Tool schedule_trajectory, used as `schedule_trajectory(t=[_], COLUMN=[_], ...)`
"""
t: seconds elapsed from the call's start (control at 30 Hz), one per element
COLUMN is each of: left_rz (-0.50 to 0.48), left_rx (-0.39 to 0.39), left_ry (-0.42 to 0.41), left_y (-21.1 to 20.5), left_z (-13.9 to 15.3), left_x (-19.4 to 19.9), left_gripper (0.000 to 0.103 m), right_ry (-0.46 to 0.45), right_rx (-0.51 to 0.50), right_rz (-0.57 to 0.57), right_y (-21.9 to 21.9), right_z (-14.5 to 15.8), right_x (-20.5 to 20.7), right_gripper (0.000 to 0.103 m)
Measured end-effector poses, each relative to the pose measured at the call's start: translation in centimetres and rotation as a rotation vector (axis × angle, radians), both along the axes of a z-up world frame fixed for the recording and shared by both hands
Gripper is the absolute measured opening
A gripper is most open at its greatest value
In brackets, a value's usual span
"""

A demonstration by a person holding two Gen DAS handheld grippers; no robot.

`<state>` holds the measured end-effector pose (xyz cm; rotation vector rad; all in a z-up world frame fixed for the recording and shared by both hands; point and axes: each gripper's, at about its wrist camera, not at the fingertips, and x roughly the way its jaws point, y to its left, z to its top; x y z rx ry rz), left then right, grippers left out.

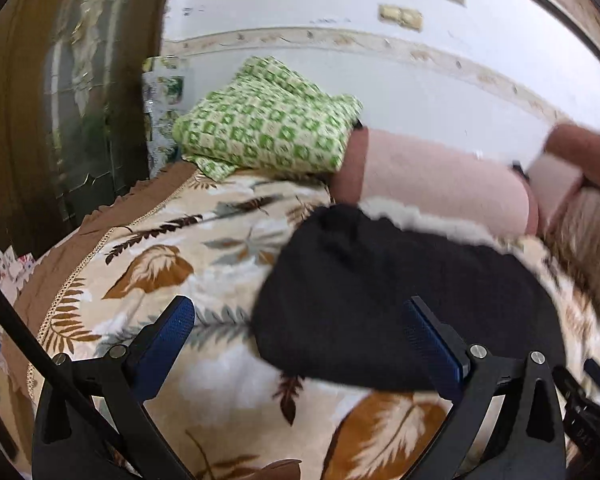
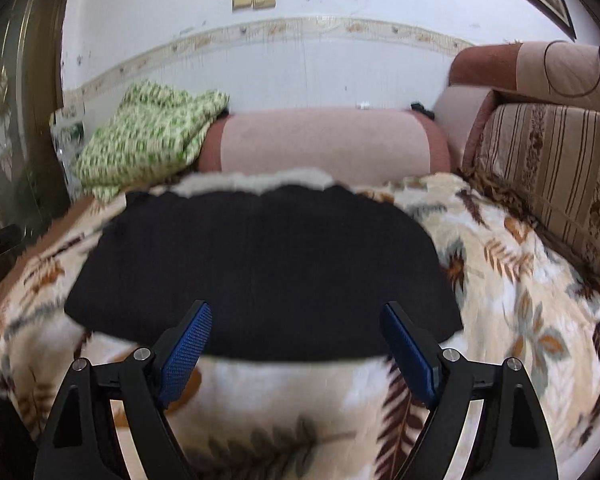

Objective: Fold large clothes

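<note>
A black garment (image 2: 260,268) with a white furry trim (image 2: 256,182) along its far edge lies folded flat on a leaf-patterned blanket (image 2: 512,292). In the left wrist view the same black garment (image 1: 400,300) lies to the right and ahead. My left gripper (image 1: 300,320) hangs above the blanket with its blue-padded fingers (image 1: 168,340) wide apart and nothing between them. My right gripper (image 2: 296,328) hovers over the garment's near edge, jaws wide, its pads (image 2: 408,348) clear of the cloth.
A green-checked folded cloth (image 1: 264,128) rests at the far left by a pink bolster (image 2: 332,140). A striped cushion (image 2: 548,168) lines the right side. A dark ornate door (image 1: 72,92) stands at the left. A white wall (image 2: 300,76) runs behind.
</note>
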<state>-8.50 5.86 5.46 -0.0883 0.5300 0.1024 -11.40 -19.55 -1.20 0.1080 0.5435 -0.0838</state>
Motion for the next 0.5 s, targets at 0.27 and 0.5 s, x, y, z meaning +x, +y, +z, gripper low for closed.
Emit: schedule_trajectory(t=[0.27,0.5], left_rz=[-0.115,-0.162], left_rx=[0.027,0.023], left_ry=[0.131,0.186], left_y=[-3.3,-4.7], left_z=[-4.6,-6.2], left_x=[-0.7,-0.8], left_gripper=[0.103,0.103], right_ry=[0.079,0.085], right_rx=[0.017,-0.047], right_rz=[-0.065,-0.057], right_y=[-0.6,0.7], right_z=[-2.3,-2.9], right_x=[0.2,0.5], right_gripper=[0.089,0.089])
